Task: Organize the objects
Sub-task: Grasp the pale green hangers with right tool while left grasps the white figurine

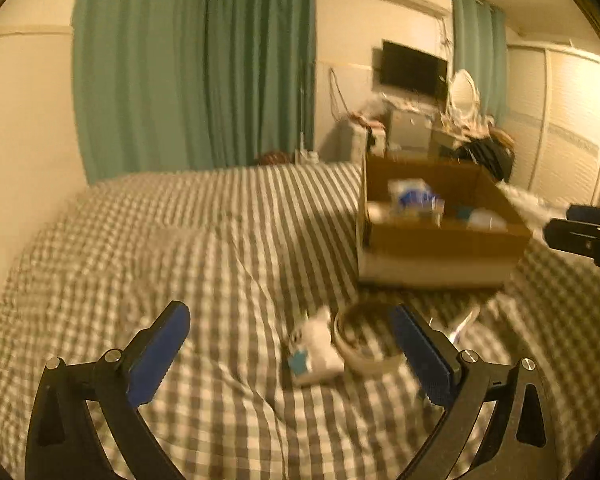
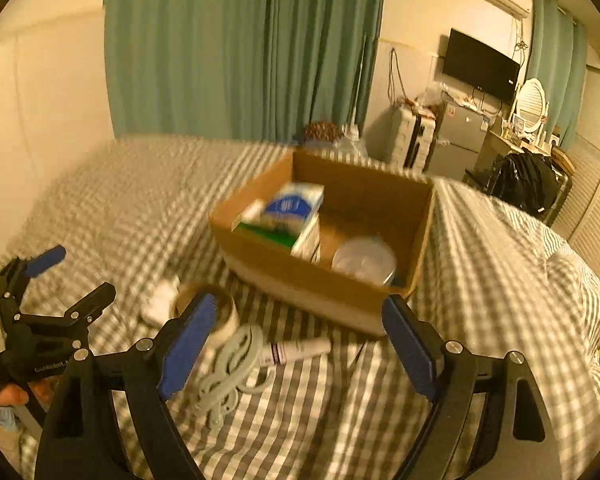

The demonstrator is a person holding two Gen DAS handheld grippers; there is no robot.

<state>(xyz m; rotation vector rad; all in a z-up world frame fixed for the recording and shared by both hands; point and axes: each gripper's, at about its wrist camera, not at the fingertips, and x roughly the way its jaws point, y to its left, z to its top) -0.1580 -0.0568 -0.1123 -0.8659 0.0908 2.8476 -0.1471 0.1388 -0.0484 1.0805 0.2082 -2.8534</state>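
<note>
The cardboard box (image 2: pixel 320 276) sits on the checked bedspread (image 2: pixel 112 200) just ahead of the right gripper (image 2: pixel 300 336), holding a blue-and-white carton (image 2: pixel 288 212) and a clear lidded tub (image 2: pixel 364 260). Between its wide, empty jaws lie a tape roll (image 2: pixel 228 316), a pale coiled cord (image 2: pixel 232 364) and a white tube (image 2: pixel 296 350). The left gripper (image 1: pixel 290 344), also spread wide and empty, hovers over a blurred white packet (image 1: pixel 316 354) beside the roll.
</note>
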